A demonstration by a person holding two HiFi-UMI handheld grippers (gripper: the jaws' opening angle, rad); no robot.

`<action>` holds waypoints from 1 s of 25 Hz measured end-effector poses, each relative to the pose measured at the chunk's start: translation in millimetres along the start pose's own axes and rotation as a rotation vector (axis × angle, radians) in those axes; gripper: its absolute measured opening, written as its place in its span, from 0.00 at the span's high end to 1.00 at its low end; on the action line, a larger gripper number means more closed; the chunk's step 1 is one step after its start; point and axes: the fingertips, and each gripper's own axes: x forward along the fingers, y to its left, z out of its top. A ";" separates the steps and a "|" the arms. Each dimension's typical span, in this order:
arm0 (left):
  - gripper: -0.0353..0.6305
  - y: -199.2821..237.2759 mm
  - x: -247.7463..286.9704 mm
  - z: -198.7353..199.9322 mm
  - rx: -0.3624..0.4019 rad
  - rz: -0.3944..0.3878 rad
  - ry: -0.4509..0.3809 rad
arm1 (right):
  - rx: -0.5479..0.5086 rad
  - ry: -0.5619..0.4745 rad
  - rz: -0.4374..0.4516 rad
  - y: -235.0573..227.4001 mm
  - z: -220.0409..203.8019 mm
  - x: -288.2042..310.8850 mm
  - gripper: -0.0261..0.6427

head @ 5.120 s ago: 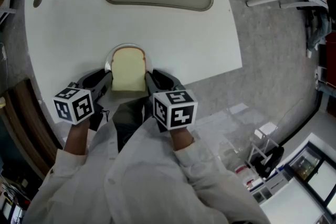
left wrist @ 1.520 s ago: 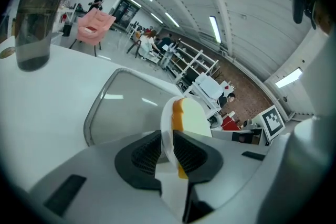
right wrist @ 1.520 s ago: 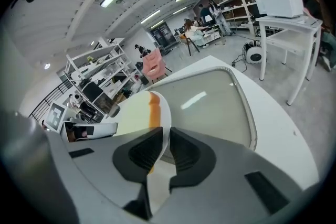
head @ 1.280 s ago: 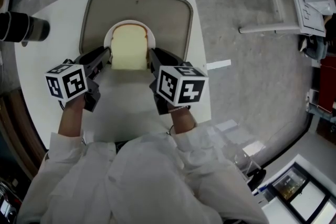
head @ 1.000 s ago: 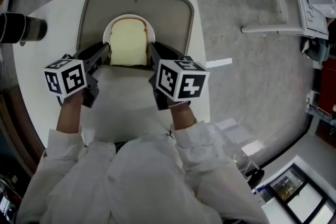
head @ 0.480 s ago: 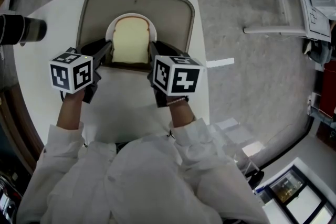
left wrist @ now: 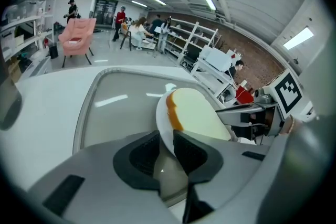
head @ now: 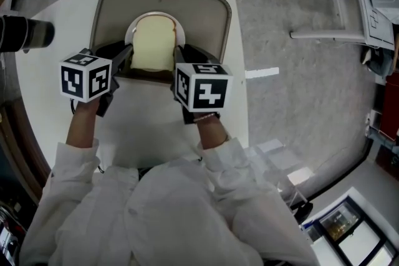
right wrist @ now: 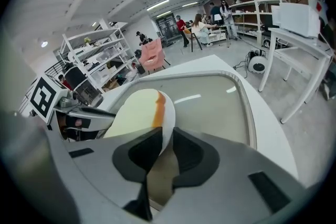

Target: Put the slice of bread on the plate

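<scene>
Holding plate point(head: 156, 14) by rim: left gripper point(left wrist: 167, 140) and right gripper point(right wrist: 166, 147) both clamped on it. Bread slice point(head: 153, 47) aboard. Plate moved from table point(head: 56, 71) edge to over tray point(head: 209, 22); task looks complete.

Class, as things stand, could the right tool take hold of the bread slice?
Probably not yet: the right tool is shut on the plate rim; the bread slice lies uncovered beside it, so letting go comes first.
</scene>
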 end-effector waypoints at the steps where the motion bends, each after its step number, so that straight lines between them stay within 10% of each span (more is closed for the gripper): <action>1: 0.83 -0.1 -0.1 -0.6 0.003 0.001 0.005 | -0.006 0.004 -0.002 0.2 -0.3 0.0 0.88; 14: 0.83 6.4 -16.9 -1.3 0.104 0.060 -0.017 | -0.016 -0.066 -0.002 -1.3 4.3 -17.5 0.83; 25: 0.86 -29.0 -111.7 22.4 0.115 -0.015 -0.398 | 0.045 -0.206 -0.076 -9.1 -7.9 -97.0 0.84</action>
